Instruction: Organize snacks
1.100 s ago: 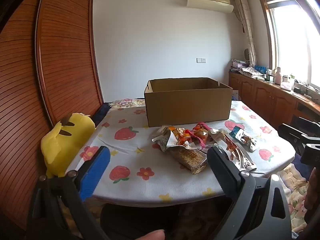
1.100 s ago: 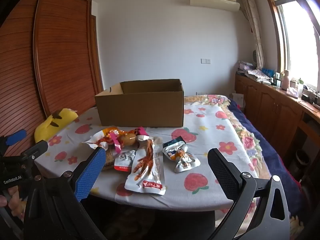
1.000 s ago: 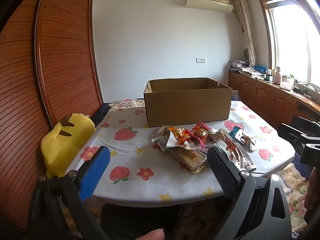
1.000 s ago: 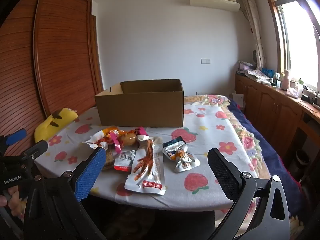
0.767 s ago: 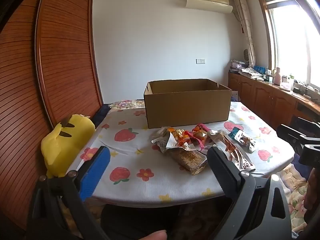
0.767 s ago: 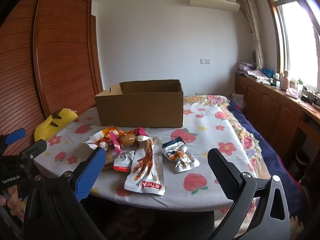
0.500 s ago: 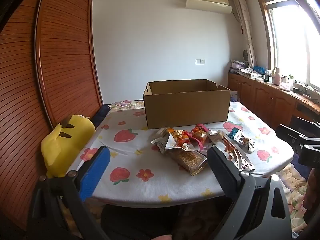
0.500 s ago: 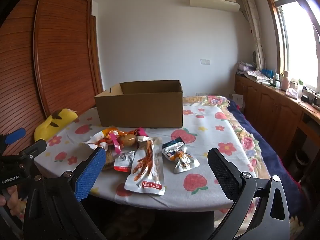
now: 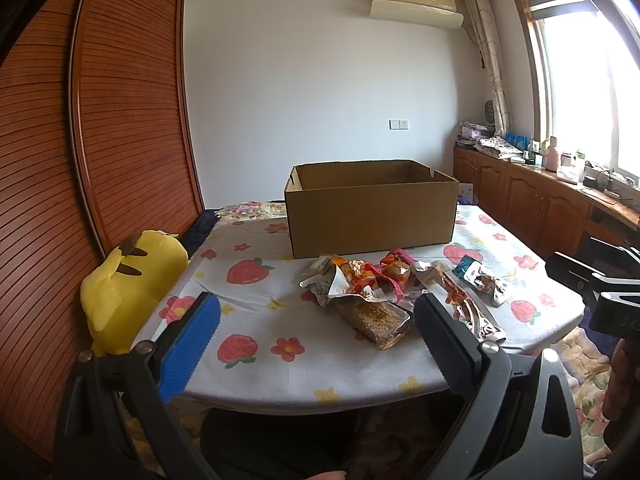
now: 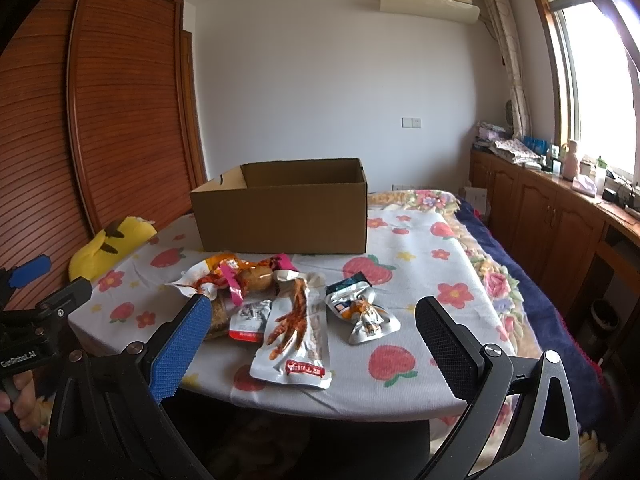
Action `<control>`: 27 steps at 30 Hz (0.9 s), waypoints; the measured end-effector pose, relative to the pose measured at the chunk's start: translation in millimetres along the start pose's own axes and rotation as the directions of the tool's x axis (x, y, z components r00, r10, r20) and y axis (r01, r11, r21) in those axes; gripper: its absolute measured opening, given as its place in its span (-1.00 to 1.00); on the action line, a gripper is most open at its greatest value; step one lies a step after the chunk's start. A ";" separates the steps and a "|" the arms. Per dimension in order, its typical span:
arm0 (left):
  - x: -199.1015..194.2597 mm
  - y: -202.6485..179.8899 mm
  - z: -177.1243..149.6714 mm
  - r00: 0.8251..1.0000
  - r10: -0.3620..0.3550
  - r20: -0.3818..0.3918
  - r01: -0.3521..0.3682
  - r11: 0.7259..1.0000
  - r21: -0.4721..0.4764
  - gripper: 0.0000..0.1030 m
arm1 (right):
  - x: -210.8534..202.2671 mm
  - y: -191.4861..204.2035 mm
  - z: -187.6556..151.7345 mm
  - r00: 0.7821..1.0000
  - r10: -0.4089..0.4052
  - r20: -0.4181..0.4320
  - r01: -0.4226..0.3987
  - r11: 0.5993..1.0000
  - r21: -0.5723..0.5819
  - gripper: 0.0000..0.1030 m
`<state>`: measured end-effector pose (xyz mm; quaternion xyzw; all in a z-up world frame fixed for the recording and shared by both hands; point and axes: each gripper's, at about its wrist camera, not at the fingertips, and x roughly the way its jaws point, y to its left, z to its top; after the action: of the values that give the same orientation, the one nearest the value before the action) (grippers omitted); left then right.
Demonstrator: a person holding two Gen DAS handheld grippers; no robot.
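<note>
An open cardboard box (image 10: 284, 210) stands on a table (image 10: 432, 344) covered with a white cloth printed with strawberries and flowers, and all the snacks lie in a loose heap just in front of the box, on the side nearer the cameras. Closest to the box is a crumpled orange and pink packet (image 10: 240, 276); touching its near edge is a small white and red sachet (image 10: 250, 322), and beside that a long clear pouch with a chicken foot (image 10: 296, 332) reaches toward the table's near edge. To the right of the pouch, apart from it by a narrow strip of cloth, sit two small silver packs (image 10: 360, 308), one overlapping the other. In the left wrist view a clear bag of brown grains (image 9: 372, 316) lies under the orange packet, farther from the box. The left tongs (image 9: 316, 334) hang before the table's near edge with their jaws spread wide and nothing between them, the blue pad (image 9: 190, 346) to the left and the black one to the right. The right tongs (image 10: 314, 344) are likewise spread wide and empty, short of the heap. A yellow plush toy (image 9: 128, 288) sits off the table's left side, well left of the box, against a slatted wooden door (image 9: 120, 128).
</note>
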<state>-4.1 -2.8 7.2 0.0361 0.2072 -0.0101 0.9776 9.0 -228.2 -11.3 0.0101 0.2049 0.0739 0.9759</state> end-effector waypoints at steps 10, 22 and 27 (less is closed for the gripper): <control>-2.4 -1.4 0.5 1.000 -0.002 0.003 0.002 1.000 -0.002 0.91 | 0.1 -0.6 -0.3 1.000 -0.001 0.001 0.001 1.000 0.000 1.00; -5.3 -0.4 3.7 1.000 -0.003 0.009 0.003 1.000 -0.001 0.91 | -0.5 -0.4 -0.1 1.000 0.000 0.003 0.000 1.000 0.000 1.00; -5.5 -1.0 3.2 1.000 -0.001 0.010 0.001 1.000 -0.001 0.91 | -2.1 -0.4 -0.1 1.000 -0.003 0.005 0.003 1.000 0.001 1.00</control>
<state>-7.8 -4.0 12.3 0.0355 0.2023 -0.0105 0.9786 7.1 -228.9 -10.6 0.0105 0.2026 0.0724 0.9765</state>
